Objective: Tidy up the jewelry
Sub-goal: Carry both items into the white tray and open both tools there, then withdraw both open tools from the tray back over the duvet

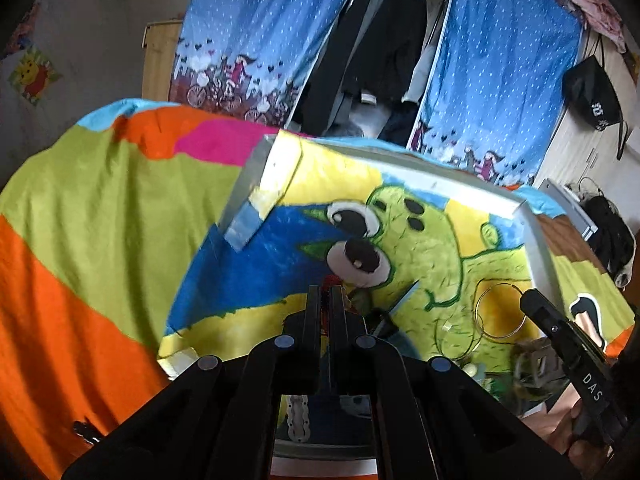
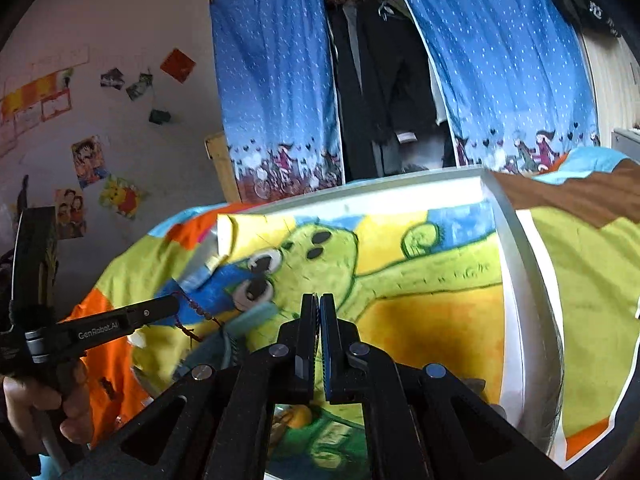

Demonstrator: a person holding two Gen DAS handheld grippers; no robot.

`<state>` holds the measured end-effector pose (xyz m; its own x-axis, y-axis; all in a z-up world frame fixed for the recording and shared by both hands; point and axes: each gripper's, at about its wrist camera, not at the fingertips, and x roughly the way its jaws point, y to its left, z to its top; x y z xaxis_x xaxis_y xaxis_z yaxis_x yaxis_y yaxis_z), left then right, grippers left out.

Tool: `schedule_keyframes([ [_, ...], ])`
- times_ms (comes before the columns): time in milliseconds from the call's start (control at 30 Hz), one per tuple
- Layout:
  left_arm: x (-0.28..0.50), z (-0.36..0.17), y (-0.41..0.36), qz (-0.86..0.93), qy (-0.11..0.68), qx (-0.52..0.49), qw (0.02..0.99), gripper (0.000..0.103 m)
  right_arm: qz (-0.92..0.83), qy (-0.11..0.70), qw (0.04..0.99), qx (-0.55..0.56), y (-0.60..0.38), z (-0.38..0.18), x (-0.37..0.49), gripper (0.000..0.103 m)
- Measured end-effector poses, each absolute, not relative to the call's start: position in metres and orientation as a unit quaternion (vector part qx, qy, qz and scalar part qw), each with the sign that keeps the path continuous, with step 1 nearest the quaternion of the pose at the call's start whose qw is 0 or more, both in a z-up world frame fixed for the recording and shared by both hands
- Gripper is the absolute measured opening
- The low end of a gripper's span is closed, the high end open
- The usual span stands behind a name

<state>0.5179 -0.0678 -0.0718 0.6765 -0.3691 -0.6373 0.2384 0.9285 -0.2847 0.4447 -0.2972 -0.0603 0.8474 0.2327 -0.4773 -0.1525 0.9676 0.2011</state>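
My left gripper [image 1: 330,290] is shut on a string of dark red beads [image 1: 330,280]. In the right wrist view the beads [image 2: 196,314] hang from the left gripper's tip [image 2: 174,307] over the left part of the tray. The clear, white-rimmed tray [image 1: 440,168] lies on the cartoon blanket. A thin gold hoop [image 1: 480,320] lies inside it, just left of my right gripper [image 1: 527,298]. In its own view the right gripper [image 2: 319,298] is shut, and nothing shows between its fingers. Blurred greenish jewelry [image 1: 532,364] is piled at the tray's near right.
The tray's rim [image 2: 360,196] stands on a bed covered by a bright striped blanket [image 1: 100,200]. A small black clip [image 1: 86,432] lies on the orange stripe. Blue curtains [image 2: 276,80] and hanging clothes are behind the bed. A hand [image 2: 36,404] grips the left tool.
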Motion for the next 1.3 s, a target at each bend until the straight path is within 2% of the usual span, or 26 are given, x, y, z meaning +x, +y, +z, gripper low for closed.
schedule_keyframes([
  [233,0.521,-0.078,-0.075,-0.146,0.398,-0.073,0.903,0.002,0.090,0.288,0.951,0.070,-0.302,-0.070,0.450,0.003],
  [300,0.519,-0.076,-0.078,-0.140,0.402,-0.061,0.903,0.004,0.084,0.294,0.950,0.064,-0.302,-0.070,0.449,0.011],
  [333,0.518,-0.075,-0.081,-0.134,0.403,-0.054,0.904,0.011,0.081,0.294,0.950,0.063,-0.302,-0.070,0.449,0.016],
  [367,0.516,-0.074,-0.081,-0.131,0.402,-0.053,0.905,0.018,0.078,0.294,0.951,0.064,-0.304,-0.069,0.447,0.025],
  [400,0.512,-0.071,-0.081,-0.127,0.400,-0.055,0.906,0.039,0.079,0.293,0.951,0.065,-0.305,-0.068,0.446,0.030],
  [433,0.509,-0.068,-0.080,-0.123,0.396,-0.061,0.908,0.055,0.078,0.293,0.951,0.065,-0.306,-0.066,0.442,0.031],
  [533,0.494,-0.052,-0.074,-0.124,0.382,-0.079,0.912,0.056,0.068,0.288,0.953,0.059,-0.309,-0.055,0.431,0.034],
  [600,0.482,-0.038,-0.074,-0.124,0.374,-0.081,0.915,0.059,0.059,0.273,0.958,0.059,-0.312,-0.042,0.417,0.048],
  [667,0.463,-0.020,-0.071,-0.128,0.353,-0.083,0.923,0.074,0.057,0.255,0.964,0.058,-0.313,-0.026,0.402,0.055],
  [700,0.451,-0.010,-0.069,-0.132,0.338,-0.088,0.928,0.078,0.055,0.245,0.966,0.059,-0.314,-0.017,0.392,0.063],
  [733,0.444,-0.002,-0.068,-0.134,0.328,-0.092,0.931,0.083,0.055,0.235,0.969,0.059,-0.314,-0.009,0.384,0.066],
  [800,0.421,0.019,-0.063,-0.139,0.299,-0.103,0.938,0.083,0.057,0.208,0.975,0.056,-0.313,0.010,0.362,0.079],
  [833,0.413,0.028,-0.062,-0.141,0.291,-0.106,0.940,0.084,0.057,0.197,0.977,0.053,-0.311,0.018,0.352,0.081],
  [900,0.393,0.045,-0.058,-0.140,0.277,-0.110,0.944,0.089,0.057,0.178,0.981,0.048,-0.308,0.035,0.333,0.090],
  [967,0.375,0.060,-0.054,-0.137,0.262,-0.111,0.949,0.101,0.065,0.155,0.984,0.050,-0.305,0.053,0.311,0.097],
  [1000,0.361,0.069,-0.052,-0.136,0.248,-0.113,0.953,0.101,0.067,0.142,0.986,0.053,-0.304,0.062,0.297,0.100],
  [1067,0.340,0.084,-0.048,-0.139,0.229,-0.109,0.957,0.101,0.070,0.125,0.988,0.055,-0.301,0.077,0.278,0.103],
  [1300,0.263,0.119,-0.037,-0.145,0.180,-0.082,0.970,0.101,0.076,0.075,0.993,0.055,-0.292,0.112,0.210,0.103],
])
